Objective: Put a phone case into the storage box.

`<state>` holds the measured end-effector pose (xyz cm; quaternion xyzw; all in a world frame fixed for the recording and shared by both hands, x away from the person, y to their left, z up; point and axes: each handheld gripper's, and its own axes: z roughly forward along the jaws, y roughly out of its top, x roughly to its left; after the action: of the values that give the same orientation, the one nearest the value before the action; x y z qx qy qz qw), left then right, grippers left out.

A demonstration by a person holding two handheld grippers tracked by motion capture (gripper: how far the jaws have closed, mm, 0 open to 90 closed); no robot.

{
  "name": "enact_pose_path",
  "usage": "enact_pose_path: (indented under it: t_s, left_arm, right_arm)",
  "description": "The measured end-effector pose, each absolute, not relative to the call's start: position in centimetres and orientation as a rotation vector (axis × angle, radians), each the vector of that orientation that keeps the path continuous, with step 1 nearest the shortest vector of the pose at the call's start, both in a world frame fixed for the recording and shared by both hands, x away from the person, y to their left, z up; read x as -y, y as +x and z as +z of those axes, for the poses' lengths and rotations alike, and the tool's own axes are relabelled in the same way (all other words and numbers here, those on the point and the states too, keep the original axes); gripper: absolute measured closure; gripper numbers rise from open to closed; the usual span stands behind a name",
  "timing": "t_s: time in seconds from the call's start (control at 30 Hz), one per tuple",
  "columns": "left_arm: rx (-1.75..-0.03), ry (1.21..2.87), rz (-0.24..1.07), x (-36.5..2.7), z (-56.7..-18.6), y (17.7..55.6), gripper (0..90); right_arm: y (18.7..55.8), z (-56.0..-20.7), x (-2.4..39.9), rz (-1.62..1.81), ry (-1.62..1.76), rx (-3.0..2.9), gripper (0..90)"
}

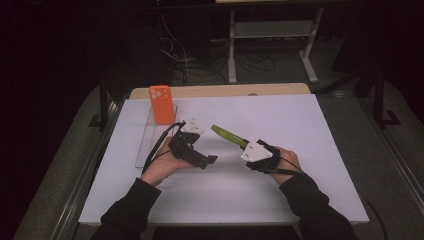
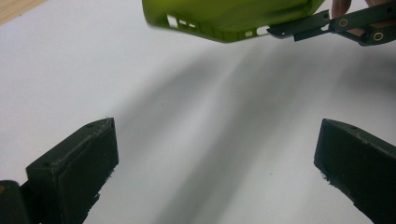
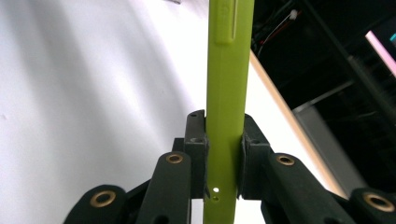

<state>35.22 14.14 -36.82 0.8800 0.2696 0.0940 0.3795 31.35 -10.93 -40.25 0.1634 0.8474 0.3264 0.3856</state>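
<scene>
The white worktop (image 1: 300, 165) lies bare from its middle out to the 3 o'clock edge, while an orange phone case (image 1: 162, 104) stands in a clear tray (image 1: 145, 145) near 10 o'clock. The right gripper (image 1: 246, 146) is clamped on a green phone case (image 1: 227, 135), which juts toward 10 o'clock, clear of the surface. The case is lime green, thin and seen edge-on, with small cut-outs. The left gripper (image 1: 212, 160), just beside it, has its jaws wide apart with nothing between them.

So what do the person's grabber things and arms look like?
Both arms wear dark sleeves. Each hand has a black two-jaw gripper, left gripper and right gripper, topped with a pale three-cornered plate. A black cable trails off the left one.
</scene>
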Motion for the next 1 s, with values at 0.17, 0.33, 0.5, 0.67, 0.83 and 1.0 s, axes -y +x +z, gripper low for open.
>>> enact_pose_path:
  t_s: [0.17,0.33,0.5,0.67,0.83,1.0]
  left_arm:
    - [-0.710,2.238,0.242,-14.2,-36.8,35.2,0.0]
    - [-0.729,2.218,0.238,-14.1,-36.8,35.2,0.0]
    - [-0.727,2.226,0.240,-14.2,-36.8,35.2,0.0]
    - [-0.734,2.214,0.237,-14.2,-36.8,35.3,0.0]
    - [-0.750,2.195,0.234,-14.3,-36.7,35.4,0.0]
    - [-0.775,2.139,0.229,-14.4,-36.3,35.6,0.0]
  right_arm:
    - [31.8,-39.9,11.4,0.949,0.562,-2.207,75.8]
    - [32.3,-39.6,12.1,1.081,0.714,-2.234,75.8]
    - [33.0,-39.4,12.8,1.194,0.855,-2.255,75.8]
    - [33.3,-39.5,13.2,1.307,0.986,-2.267,75.9]
    - [33.6,-39.5,13.7,1.402,1.097,-2.260,75.8]
    - [33.5,-39.5,13.5,1.424,1.112,-2.266,75.8]
